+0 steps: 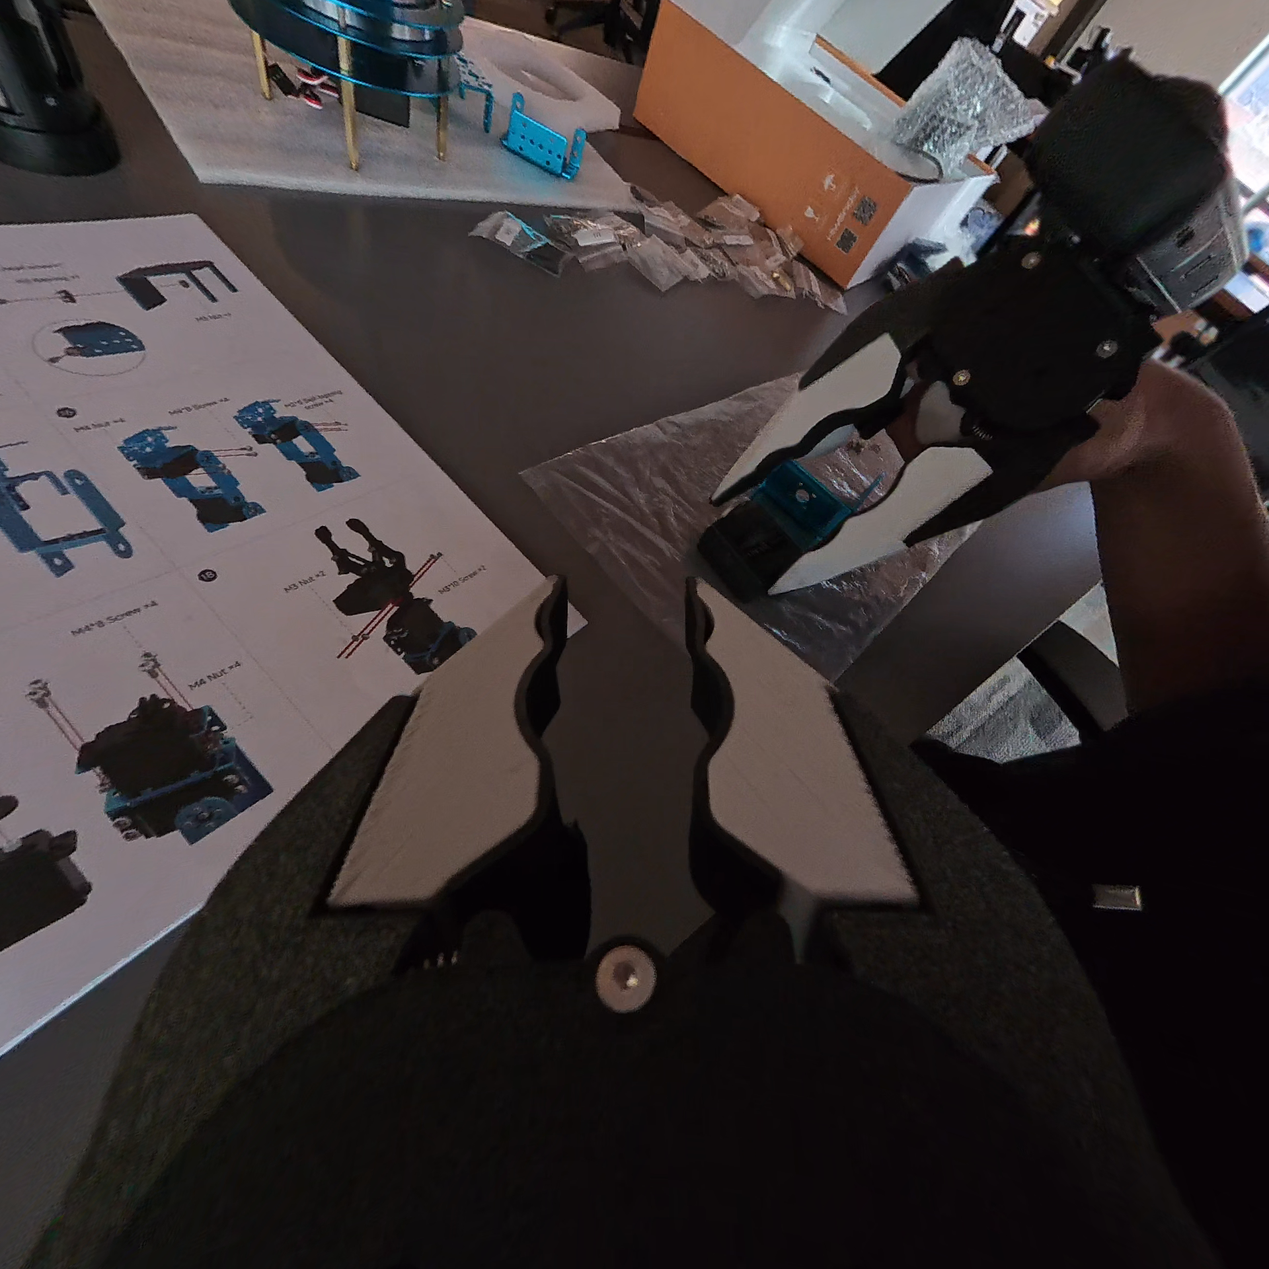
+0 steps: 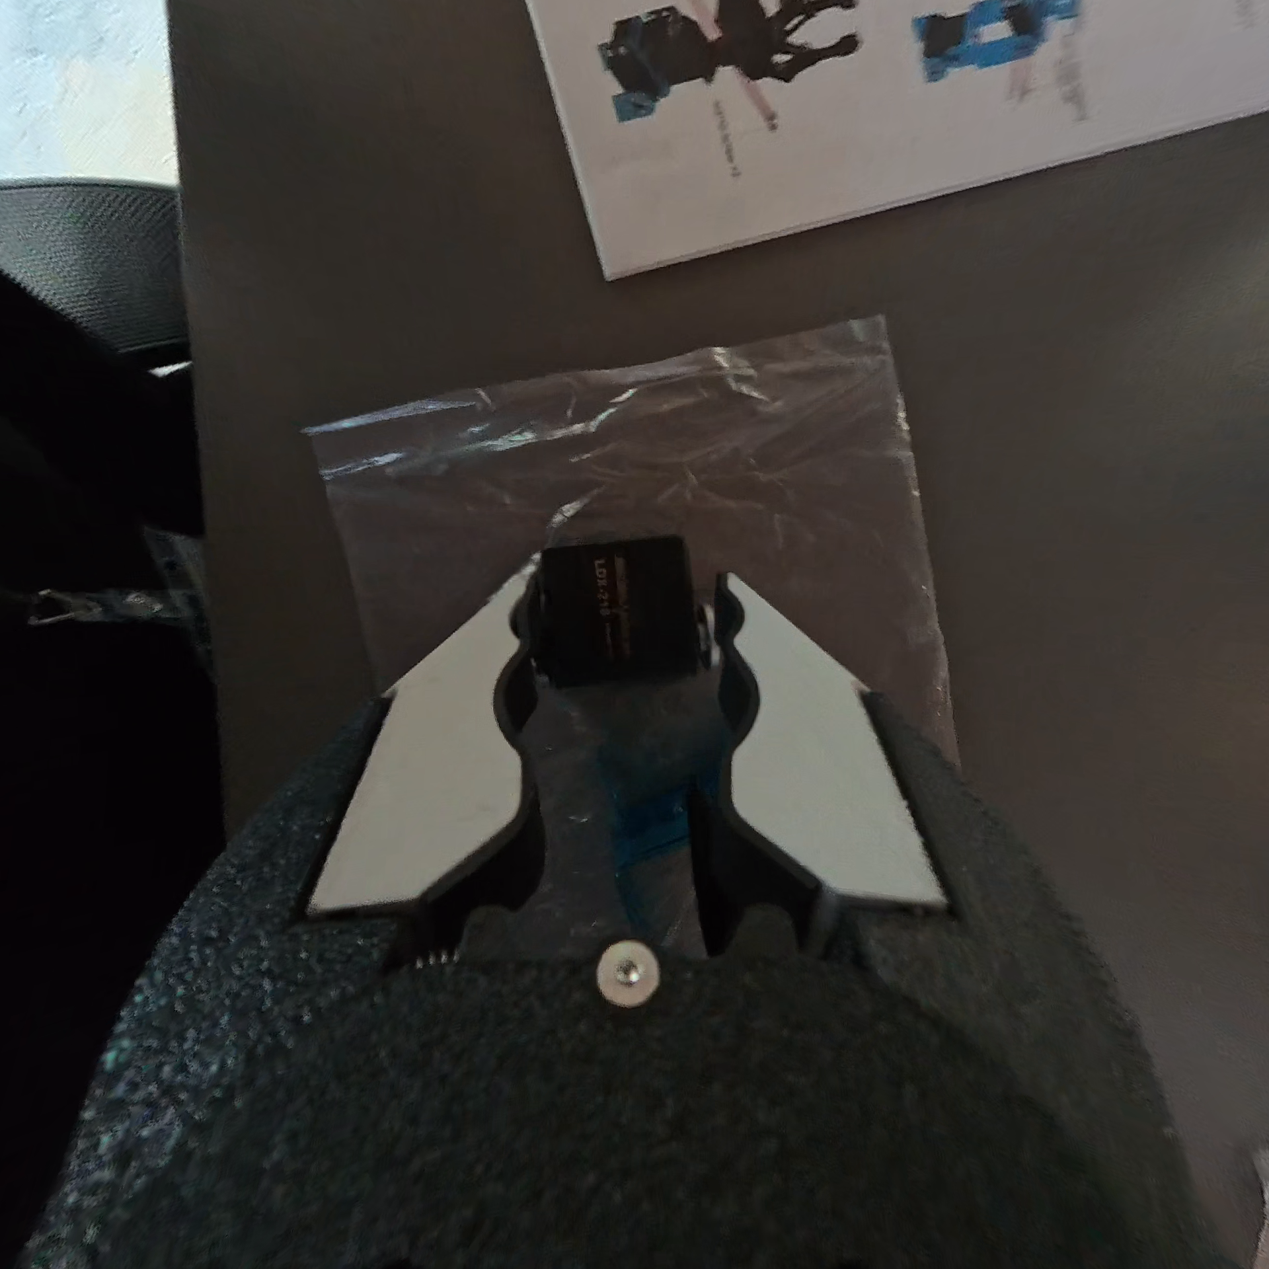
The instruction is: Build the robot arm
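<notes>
My left gripper (image 1: 625,590) is open and empty, over the dark table (image 1: 446,329) beside a printed instruction sheet (image 1: 206,481). My right gripper (image 2: 625,587) is open, its jaws straddling a black servo (image 2: 614,611) fixed in a blue bracket (image 2: 645,810). The left finger touches the servo; a small gap shows at the right finger. The servo lies on a clear plastic bag (image 2: 618,446). In the left wrist view the right gripper (image 1: 745,544) reaches down over the servo (image 1: 741,549) and bracket (image 1: 796,501) on the bag (image 1: 638,494), held by a hand (image 1: 1167,515).
At the back are an orange and white cardboard box (image 1: 755,137), bubble wrap (image 1: 961,103), several small bags of hardware (image 1: 673,247), a foam sheet (image 1: 226,137) with a blue-plated assembly (image 1: 357,41) and a loose blue bracket (image 1: 542,144). The sheet (image 2: 893,137) lies beyond the bag. A chair (image 2: 82,261) stands past the table edge. Some 12 cm of space lies between my two pairs of fingers.
</notes>
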Demonstrator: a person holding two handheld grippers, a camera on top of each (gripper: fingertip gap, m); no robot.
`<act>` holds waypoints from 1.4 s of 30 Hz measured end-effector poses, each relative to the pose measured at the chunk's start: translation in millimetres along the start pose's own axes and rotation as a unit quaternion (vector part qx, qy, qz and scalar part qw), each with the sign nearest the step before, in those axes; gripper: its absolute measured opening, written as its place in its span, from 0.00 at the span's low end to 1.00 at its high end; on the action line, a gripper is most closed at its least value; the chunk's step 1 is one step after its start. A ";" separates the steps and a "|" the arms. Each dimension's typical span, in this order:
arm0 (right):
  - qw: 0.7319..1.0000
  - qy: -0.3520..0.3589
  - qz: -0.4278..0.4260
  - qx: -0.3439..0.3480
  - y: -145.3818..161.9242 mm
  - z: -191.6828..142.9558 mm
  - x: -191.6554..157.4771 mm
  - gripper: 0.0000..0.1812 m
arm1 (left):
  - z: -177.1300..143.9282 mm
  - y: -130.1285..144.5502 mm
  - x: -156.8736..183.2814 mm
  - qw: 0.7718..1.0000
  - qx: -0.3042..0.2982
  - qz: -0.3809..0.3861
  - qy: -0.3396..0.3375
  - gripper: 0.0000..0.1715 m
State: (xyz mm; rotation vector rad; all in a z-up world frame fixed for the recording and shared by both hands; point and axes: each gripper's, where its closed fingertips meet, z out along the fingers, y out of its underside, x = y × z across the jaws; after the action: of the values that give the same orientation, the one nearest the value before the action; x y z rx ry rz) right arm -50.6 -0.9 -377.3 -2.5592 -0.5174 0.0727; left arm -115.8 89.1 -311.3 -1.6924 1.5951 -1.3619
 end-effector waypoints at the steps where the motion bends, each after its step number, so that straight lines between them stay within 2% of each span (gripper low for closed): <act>1: 1.000 -0.022 -0.002 -0.011 -0.1 1.0 -3.7 0.28 | -1.7 -0.1 -2.0 1.000 0.002 -0.003 -0.007 0.19; 6: 0.997 -0.036 -0.027 -0.064 5.7 7.9 -3.8 0.25 | -6.6 8.4 -8.6 0.999 -0.008 -0.004 -0.031 0.20; 9: 0.997 -0.033 -0.054 -0.049 0.7 6.4 -5.6 0.24 | -0.9 15.2 -5.8 1.000 -0.017 -0.008 -0.018 0.19; 11: 0.997 -0.046 -0.057 -0.007 -10.3 -0.4 -10.6 0.24 | 5.5 18.6 2.6 1.000 -0.023 -0.018 0.010 0.19; 14: 0.991 -0.074 -0.050 0.097 -37.3 -22.8 -19.0 0.24 | 18.6 24.8 22.1 0.993 -0.048 -0.067 0.081 0.23; 18: 0.961 -0.110 -0.021 0.251 -70.3 -62.2 -20.8 0.25 | 24.8 8.2 49.1 0.978 -0.013 -0.109 0.177 0.27; 20: 0.941 -0.133 -0.004 0.310 -80.9 -80.1 -20.1 0.24 | 22.5 -6.2 63.1 0.964 0.017 -0.131 0.231 0.28; 23: 0.909 -0.160 0.011 0.384 -94.1 -104.0 -20.1 0.24 | 10.3 -33.4 82.6 0.920 0.073 -0.189 0.335 0.31; 25: 0.896 -0.169 0.017 0.410 -99.7 -112.8 -20.3 0.24 | 1.2 -47.5 89.2 0.886 0.105 -0.227 0.390 0.31; 27: 0.893 -0.160 0.022 0.420 -102.6 -115.0 -17.2 0.24 | -1.4 -52.4 92.5 0.872 0.117 -0.240 0.410 0.31; 30: 0.888 -0.150 0.030 0.434 -103.5 -117.4 -13.9 0.24 | 1.1 -50.1 96.3 0.877 0.116 -0.232 0.405 0.31; 34: 0.859 -0.182 0.056 0.476 -106.3 -128.1 -17.0 0.24 | 6.2 -49.2 93.7 0.883 0.119 -0.229 0.393 0.31; 38: 0.833 -0.211 0.088 0.504 -107.4 -131.5 -18.4 0.24 | 22.1 -40.8 93.7 0.916 0.100 -0.176 0.347 0.31; 40: 0.820 -0.223 0.099 0.517 -106.8 -134.8 -19.9 0.24 | 18.3 -48.7 101.9 0.895 0.107 -0.199 0.385 0.31; 42: 0.809 -0.233 0.100 0.530 -106.8 -138.7 -23.5 0.24 | 11.0 -62.1 107.4 0.849 0.122 -0.252 0.447 0.31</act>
State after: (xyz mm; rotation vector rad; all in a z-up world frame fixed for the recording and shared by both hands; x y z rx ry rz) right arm -88.6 7.4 -205.0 -1.4430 -0.2401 0.8340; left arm -92.3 1.1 -226.3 -1.4240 1.2780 -2.7881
